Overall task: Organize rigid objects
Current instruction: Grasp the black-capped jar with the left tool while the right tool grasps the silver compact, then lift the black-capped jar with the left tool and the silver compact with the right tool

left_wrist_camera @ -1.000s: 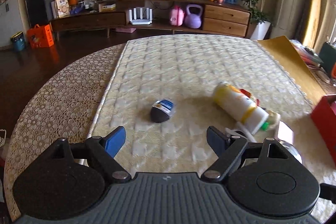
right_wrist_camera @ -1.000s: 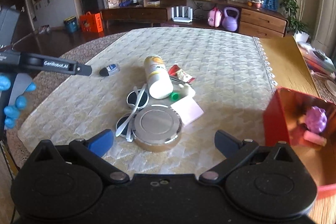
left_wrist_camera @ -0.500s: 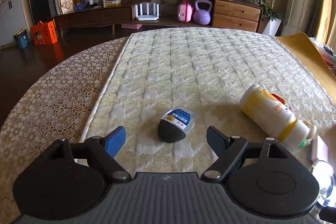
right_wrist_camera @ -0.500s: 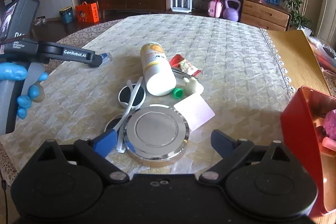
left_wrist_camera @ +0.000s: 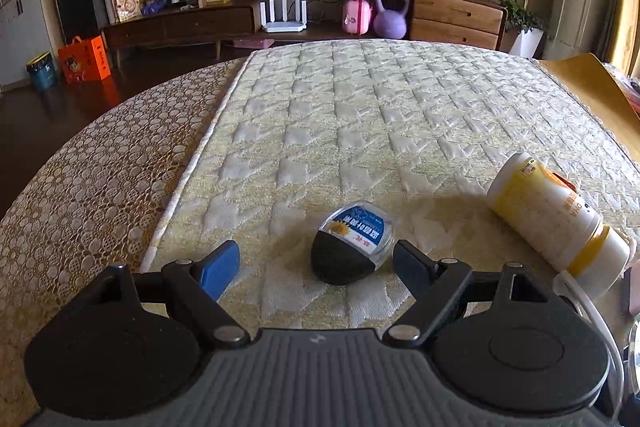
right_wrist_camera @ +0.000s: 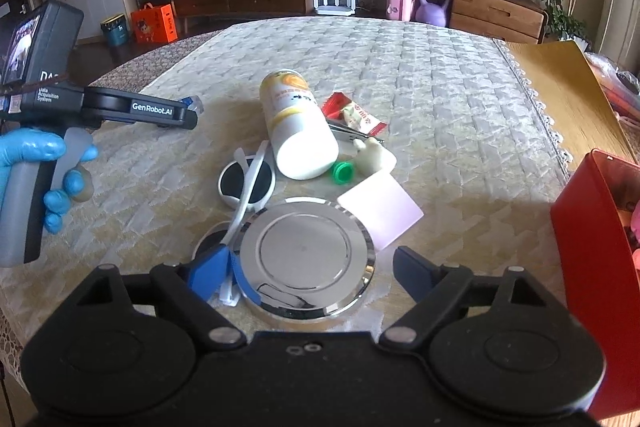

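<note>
Sunglasses (right_wrist_camera: 244, 187): one pair; one bottle (right_wrist_camera: 298, 125), one round tin (right_wrist_camera: 306, 259).

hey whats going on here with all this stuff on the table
A person is tidying with two handheld grippers. The left gripper is open around a small black-and-blue container, not yet gripping. The right gripper is open around a round metal tin. A red box sits to the right.

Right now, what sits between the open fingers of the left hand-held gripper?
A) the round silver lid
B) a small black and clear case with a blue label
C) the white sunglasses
B: the small case lies between the left hand-held gripper's open, untouching fingers.
</note>
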`<state>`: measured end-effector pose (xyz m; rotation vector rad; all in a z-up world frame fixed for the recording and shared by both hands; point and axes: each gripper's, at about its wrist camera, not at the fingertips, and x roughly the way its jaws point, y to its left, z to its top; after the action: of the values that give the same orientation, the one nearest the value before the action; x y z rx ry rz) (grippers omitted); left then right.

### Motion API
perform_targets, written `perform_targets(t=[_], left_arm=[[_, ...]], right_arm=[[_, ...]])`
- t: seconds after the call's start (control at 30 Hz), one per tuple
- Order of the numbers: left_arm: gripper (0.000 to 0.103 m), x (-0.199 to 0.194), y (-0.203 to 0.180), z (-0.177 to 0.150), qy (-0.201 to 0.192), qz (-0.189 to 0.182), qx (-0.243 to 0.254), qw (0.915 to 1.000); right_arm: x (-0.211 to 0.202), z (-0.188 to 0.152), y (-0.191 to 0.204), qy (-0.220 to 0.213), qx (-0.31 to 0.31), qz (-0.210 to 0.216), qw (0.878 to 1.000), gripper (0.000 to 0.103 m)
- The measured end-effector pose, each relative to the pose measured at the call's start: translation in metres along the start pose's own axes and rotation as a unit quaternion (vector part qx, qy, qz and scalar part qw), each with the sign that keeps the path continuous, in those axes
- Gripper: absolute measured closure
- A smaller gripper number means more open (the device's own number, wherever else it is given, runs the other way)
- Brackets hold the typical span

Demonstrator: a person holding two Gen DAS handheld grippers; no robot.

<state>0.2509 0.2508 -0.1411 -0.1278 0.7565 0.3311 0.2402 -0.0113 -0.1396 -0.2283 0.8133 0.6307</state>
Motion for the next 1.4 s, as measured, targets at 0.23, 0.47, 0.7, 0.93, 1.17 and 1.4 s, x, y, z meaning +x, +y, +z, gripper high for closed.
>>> perform_targets(t=[0.23,0.47,0.7,0.93,1.17,1.4], left_arm=[[0.039,-0.001,-0.007,-0.001,-0.015,-0.012,0.018,0.9996],[0.060,-0.005,-0.016,-0.001,-0.016,-0.020,0.033,0.9991],[0.060,-0.011,-0.019,-0.001,-0.005,-0.021,0.028,0.9994],[0.060,-0.031,-0.022,-0.006,0.003,-0.024,0.024,0.9994],[0.069,-0.060,-0.026,-0.007,0.003,-0.035,0.017,0.9992],[0.069,-0.080,-0.037,-0.013,0.002,-0.025,0.045,0.9987]], right_arm=[[0.001,0.000,-0.001,-0.002,0.011,0.009,1.000,0.019],[-0.002,-0.001,-0.003,-0.005,0.017,0.020,1.000,0.027],[-0.009,-0.004,-0.006,-0.005,0.023,0.016,1.000,0.027],[-0.031,-0.007,-0.015,-0.017,0.036,0.011,0.999,0.027],[-0.058,-0.007,-0.023,-0.031,0.044,0.007,0.999,0.027],[-0.077,-0.011,-0.028,-0.040,0.052,0.005,0.998,0.027]])
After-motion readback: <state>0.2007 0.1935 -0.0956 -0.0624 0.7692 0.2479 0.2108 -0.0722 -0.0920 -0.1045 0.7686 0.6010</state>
